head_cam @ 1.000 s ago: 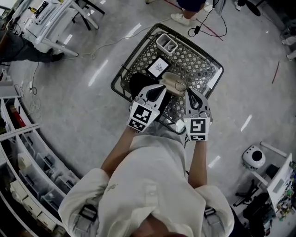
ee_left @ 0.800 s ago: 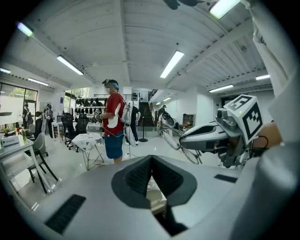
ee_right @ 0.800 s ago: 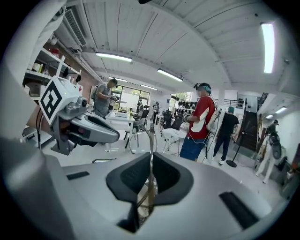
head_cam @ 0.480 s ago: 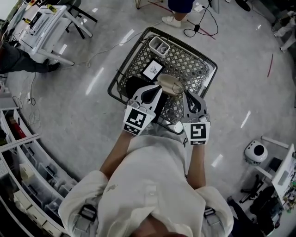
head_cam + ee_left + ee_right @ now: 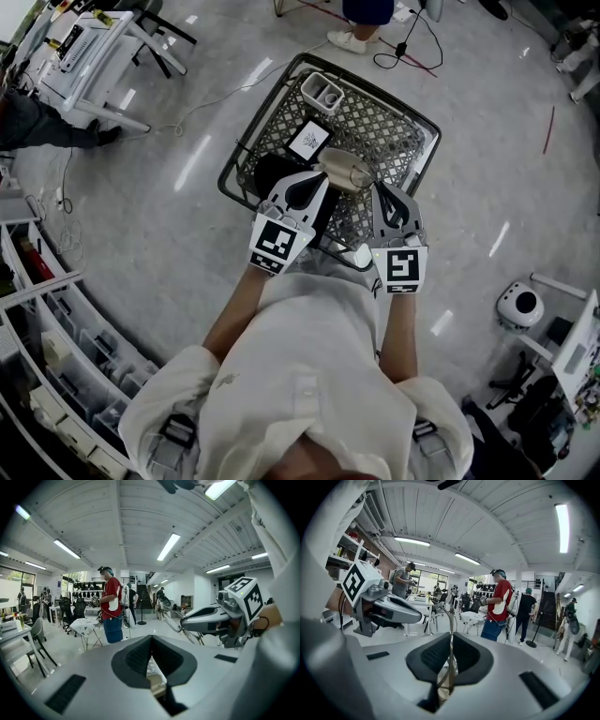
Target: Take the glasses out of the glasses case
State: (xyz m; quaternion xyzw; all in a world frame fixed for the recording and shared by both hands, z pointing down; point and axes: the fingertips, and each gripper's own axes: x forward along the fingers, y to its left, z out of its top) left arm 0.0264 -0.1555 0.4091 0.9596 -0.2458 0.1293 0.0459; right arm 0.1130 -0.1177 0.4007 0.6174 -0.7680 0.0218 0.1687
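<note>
**Both claws closed at a beige glasses case in a wire basket**

Out in front of the person, the left claw (image 5: 322,178) and right claw (image 5: 381,189) point away with the beige rounded glasses case (image 5: 347,172) between their tips. The left tip touches one end of the case and the right tip is just beside the other end. In the left gripper view the pads of the left claw (image 5: 151,643) meet at the tip. A sliver of beige (image 5: 157,684) shows in the slot under them, but I cannot tell whether it is pinched. In the right gripper view the pads of the right claw (image 5: 450,638) are also together, with a thin metal wire (image 5: 451,620) standing in line with the slit. The case lies in a dark wire-mesh basket (image 5: 427,127). Just left of the left claw is a black soft shape (image 5: 270,173). Beyond its tip lies a white card with a black square pattern (image 5: 310,141), and farther on a small white box (image 5: 326,91).
</note>
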